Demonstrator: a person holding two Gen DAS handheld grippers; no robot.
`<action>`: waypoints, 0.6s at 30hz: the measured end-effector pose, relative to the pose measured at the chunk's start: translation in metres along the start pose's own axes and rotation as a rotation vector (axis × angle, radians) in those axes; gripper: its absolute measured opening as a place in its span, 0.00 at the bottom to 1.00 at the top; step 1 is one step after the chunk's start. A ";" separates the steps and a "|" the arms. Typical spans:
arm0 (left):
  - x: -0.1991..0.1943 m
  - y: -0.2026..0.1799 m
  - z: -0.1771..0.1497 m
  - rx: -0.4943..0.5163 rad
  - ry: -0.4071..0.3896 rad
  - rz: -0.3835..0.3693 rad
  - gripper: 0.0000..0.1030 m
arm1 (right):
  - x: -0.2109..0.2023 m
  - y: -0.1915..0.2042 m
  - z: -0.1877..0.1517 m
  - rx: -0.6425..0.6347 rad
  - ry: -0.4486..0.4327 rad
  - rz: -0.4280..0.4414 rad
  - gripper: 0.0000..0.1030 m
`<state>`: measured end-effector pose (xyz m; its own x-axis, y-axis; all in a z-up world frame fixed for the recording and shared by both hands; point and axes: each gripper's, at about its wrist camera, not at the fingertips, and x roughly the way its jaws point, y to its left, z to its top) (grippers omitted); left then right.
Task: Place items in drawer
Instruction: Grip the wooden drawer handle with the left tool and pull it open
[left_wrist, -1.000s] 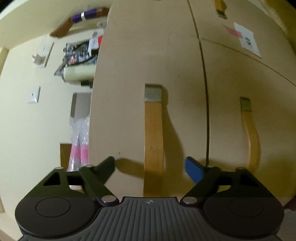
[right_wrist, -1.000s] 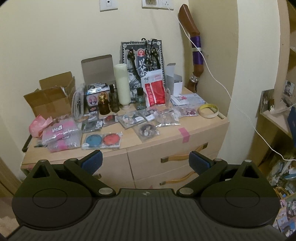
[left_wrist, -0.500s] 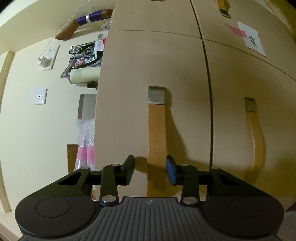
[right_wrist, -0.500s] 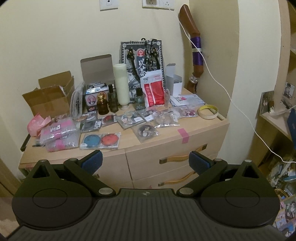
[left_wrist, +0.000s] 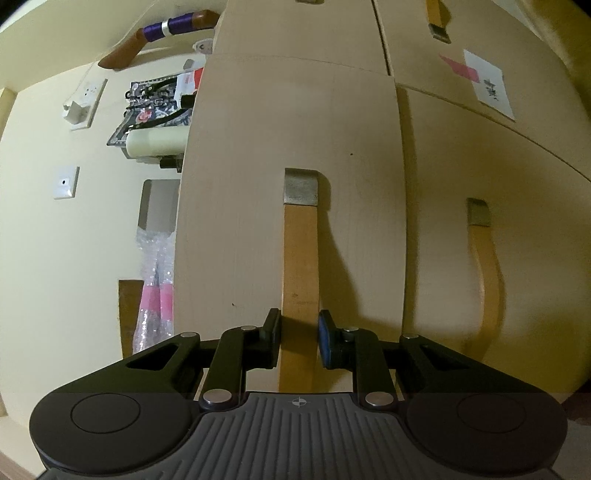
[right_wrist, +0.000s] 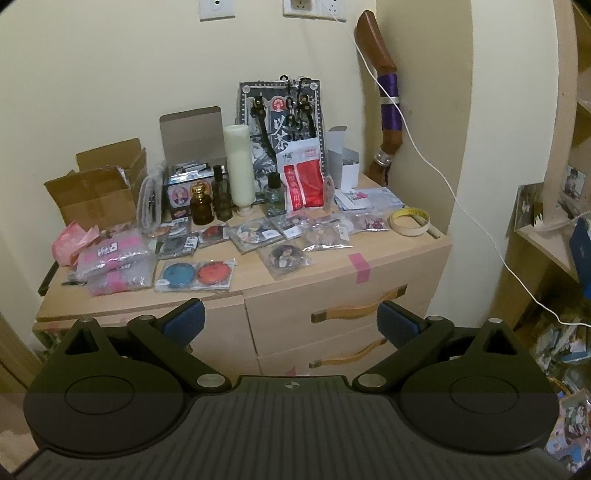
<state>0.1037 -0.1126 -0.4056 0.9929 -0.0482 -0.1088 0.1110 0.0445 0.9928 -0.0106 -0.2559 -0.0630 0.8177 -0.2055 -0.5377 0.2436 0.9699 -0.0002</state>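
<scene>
The handle (left_wrist: 300, 266) of the upper-left drawer (left_wrist: 236, 206) sat between the fingers of the left gripper (left_wrist: 300, 334), which had closed from wide apart a second before to a narrow span with a pad at each edge of the wooden strap. Contact looked made or all but made; a thin gap on the blue-pad side could not be ruled out. The drawer was shut, its front flush with the neighbouring front. That closing meant the grasp was set, and the pull to open the drawer was judged to be next.

The items (right_wrist: 280, 236), bagged badges and small packets, lay spread on the tabletop (right_wrist: 325, 266) of the chest, above the drawers, none yet moved. Bottles, a candle and boxes stood behind them near the wall.

The right gripper (right_wrist: 291, 321) hung well back from the chest, its fingers wide apart and holding nothing, much as it had been a second earlier. It faced the items, placed to pick one once the drawer stood open.
</scene>
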 end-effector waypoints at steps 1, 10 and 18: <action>-0.005 0.000 0.000 0.000 0.000 -0.001 0.19 | 0.001 -0.002 0.000 -0.001 0.003 0.004 0.99; -0.052 -0.003 0.003 -0.017 0.004 -0.019 0.19 | 0.003 -0.016 -0.006 0.021 0.016 0.045 0.99; -0.102 -0.004 0.007 -0.045 0.021 -0.050 0.20 | -0.004 -0.028 -0.013 0.013 0.008 0.110 0.99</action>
<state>0.0018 -0.1152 -0.3978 0.9866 -0.0304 -0.1600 0.1621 0.0872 0.9829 -0.0281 -0.2807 -0.0718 0.8358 -0.0973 -0.5403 0.1598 0.9847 0.0699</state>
